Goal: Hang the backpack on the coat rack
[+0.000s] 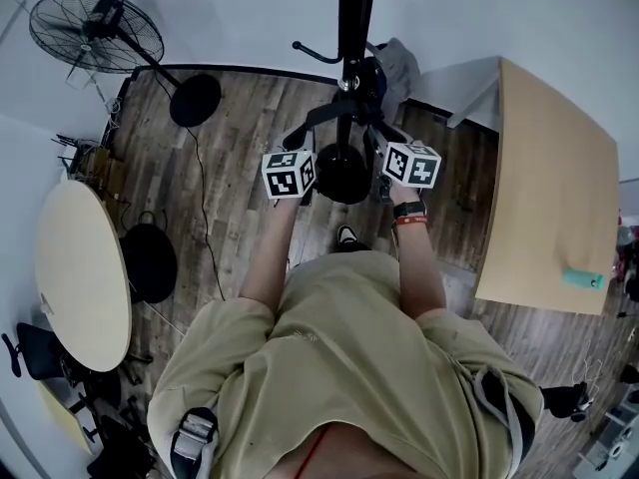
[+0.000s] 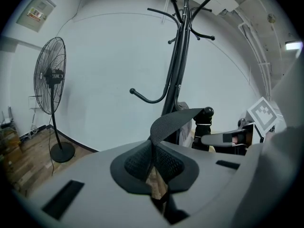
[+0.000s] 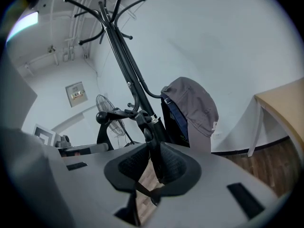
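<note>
Before the coat rack (image 1: 351, 28), stood with both grippers held forward side by side, close to its pole. Clenched the left gripper (image 2: 154, 167) on a flat webbing strap (image 2: 173, 122) curving up and rightward toward a ball-tipped hook (image 2: 207, 111). Clenched the right gripper (image 3: 153, 167) on dark strap too, rising to that low hook. Saw the grey backpack (image 3: 190, 108) hanging against the pole's far side, just beyond the hook. Noted a standing fan (image 1: 95, 28) far left, a wooden table (image 1: 554, 188) right.

Wood floor (image 1: 250, 168) under coat rack (image 1: 342, 173), fan (image 1: 195, 100)
</note>
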Motion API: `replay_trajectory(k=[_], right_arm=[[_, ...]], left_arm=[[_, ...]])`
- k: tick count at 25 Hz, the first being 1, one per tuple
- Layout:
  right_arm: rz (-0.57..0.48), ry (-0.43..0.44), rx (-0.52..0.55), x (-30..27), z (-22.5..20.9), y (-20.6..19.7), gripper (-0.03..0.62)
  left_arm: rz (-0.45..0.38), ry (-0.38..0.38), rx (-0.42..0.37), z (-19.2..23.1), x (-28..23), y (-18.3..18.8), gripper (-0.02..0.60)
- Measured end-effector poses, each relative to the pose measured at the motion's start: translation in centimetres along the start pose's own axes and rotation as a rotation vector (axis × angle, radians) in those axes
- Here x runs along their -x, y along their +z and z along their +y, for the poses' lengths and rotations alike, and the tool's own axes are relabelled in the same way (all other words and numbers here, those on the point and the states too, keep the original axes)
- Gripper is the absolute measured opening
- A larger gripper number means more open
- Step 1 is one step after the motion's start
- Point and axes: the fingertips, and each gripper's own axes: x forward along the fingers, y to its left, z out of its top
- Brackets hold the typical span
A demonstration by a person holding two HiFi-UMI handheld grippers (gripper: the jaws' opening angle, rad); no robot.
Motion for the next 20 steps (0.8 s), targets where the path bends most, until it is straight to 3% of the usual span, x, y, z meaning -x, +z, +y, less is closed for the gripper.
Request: replay_trajectory(k=[6,13,20], right_arm=[[0.083,0.008,0.027,-0.9,1.4,-2.7,0.083],[0.083,0.039,0.020,-1.4,2.3,-3.5,0.092],[0.052,0.037,-0.029,-0.7,2.0,-3.9,0.127]], left_arm=[[0.072,-0.045,-0.045,-1.4,-0.7,-3.0,0.026],[0.116,-0.103,-0.028,-3.6,-1.7,-5.4,0.028],[0.153,-0.161,-0.064,-5.6,-1.9,-6.9,0.028]])
